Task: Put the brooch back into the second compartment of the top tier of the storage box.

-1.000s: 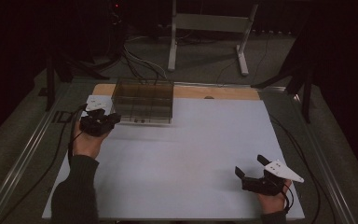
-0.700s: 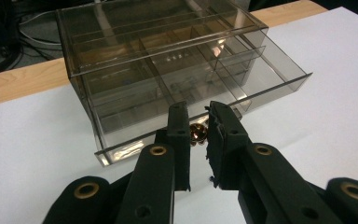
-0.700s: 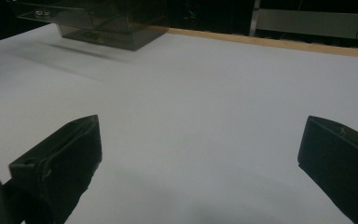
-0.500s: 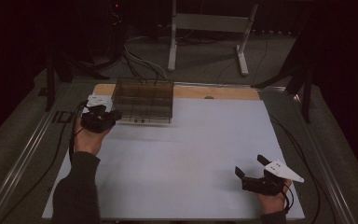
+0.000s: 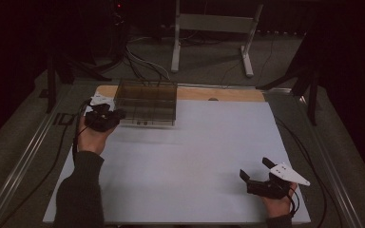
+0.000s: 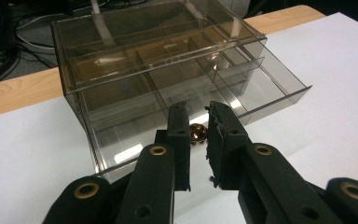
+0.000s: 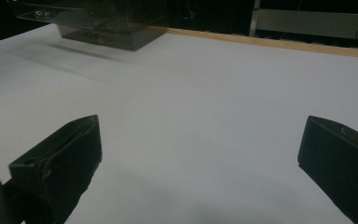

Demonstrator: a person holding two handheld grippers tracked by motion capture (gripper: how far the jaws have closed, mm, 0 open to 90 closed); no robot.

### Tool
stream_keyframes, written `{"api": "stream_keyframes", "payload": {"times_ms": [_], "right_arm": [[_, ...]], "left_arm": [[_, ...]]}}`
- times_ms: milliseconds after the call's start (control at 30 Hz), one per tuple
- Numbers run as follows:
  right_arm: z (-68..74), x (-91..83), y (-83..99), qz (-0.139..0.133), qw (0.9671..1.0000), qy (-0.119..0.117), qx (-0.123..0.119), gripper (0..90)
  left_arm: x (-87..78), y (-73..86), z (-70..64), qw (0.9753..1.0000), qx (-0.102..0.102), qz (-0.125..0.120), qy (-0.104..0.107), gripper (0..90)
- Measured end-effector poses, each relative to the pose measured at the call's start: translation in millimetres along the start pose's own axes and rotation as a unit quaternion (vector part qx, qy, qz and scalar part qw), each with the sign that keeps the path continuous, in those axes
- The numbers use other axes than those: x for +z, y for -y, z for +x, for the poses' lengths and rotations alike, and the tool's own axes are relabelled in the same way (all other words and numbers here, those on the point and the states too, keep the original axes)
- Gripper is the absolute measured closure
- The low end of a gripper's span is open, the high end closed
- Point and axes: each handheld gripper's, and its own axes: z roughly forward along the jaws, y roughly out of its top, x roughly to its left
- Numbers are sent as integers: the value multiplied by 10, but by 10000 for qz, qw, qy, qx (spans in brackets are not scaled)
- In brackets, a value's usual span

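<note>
Aligning left gripper (image 6: 199,135) with brass knob (image 6: 197,132) on lower drawer (image 6: 261,95) of smoked box (image 5: 146,102), far left on bench (image 5: 195,147); fingers (image 6: 179,135) nearly clenched, flanking knob, contact unclear. Idling right gripper (image 5: 256,172) near right, well apart, fingers released.

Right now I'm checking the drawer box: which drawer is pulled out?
The bottom drawer of the smoky plastic box juts forward; those above sit flush. The left gripper points at its knob.

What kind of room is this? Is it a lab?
Probably a lab or recording room: a white-topped table, loose cables on the dark floor, a metal stand, and a hand-held gripper.
</note>
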Motion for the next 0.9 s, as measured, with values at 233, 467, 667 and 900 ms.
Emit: {"api": "stream_keyframes", "payload": {"times_ms": [233,467,667,900], "right_arm": [[-3,-1,0,-6,10000,-5,3,3],[-4,1,1,1,10000,-4,3,2],[-4,1,0,-2,10000,-8,9,2],[-4,2,0,0,10000,-8,6,2]], "left_arm": [[27,-42,7,10000,-20,-43,-25,805],[47,-84,12,10000,-24,-63,-67,805],[72,-97,-16,9999,-31,-150,-58,805],[125,-114,-30,9998,-59,-168,-73,805]]}}
